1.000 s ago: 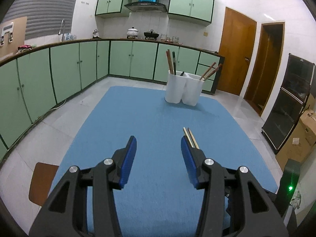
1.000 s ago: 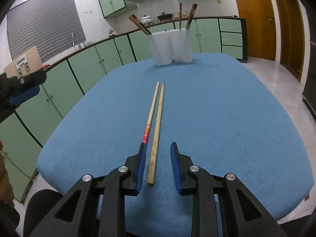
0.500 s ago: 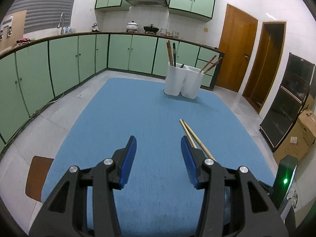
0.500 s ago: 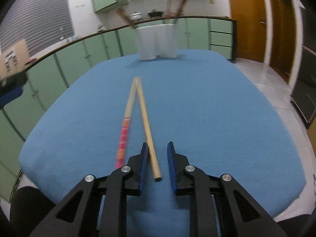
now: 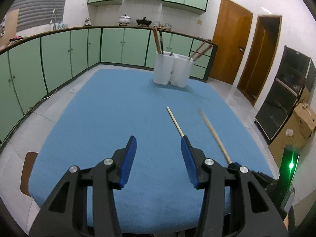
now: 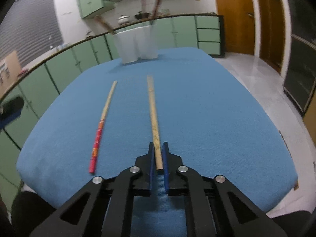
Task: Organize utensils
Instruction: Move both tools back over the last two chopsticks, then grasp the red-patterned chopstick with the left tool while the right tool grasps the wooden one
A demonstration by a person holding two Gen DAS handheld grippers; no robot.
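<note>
Now your right tongs (image 6: pixel 157 154) have just closed on the plain chopstick (image 6: pixel 153 108), left tongs (image 5: pixel 159 158) open and empty, so lift it toward the far white holder (image 6: pixel 136 43).

We see the blue counter (image 5: pixel 110 118) bare across its left and middle, wide room for a tool to pass. On its right lie the red-handled chopstick (image 6: pixel 102 122) and, apart from it, the plain wooden chopstick (image 6: pixel 153 110). At the far edge stands the white utensil holder (image 5: pixel 172 71), chopsticks jutting from its top. Green cabinets (image 5: pixel 59 59) ring the floor beyond.
</note>
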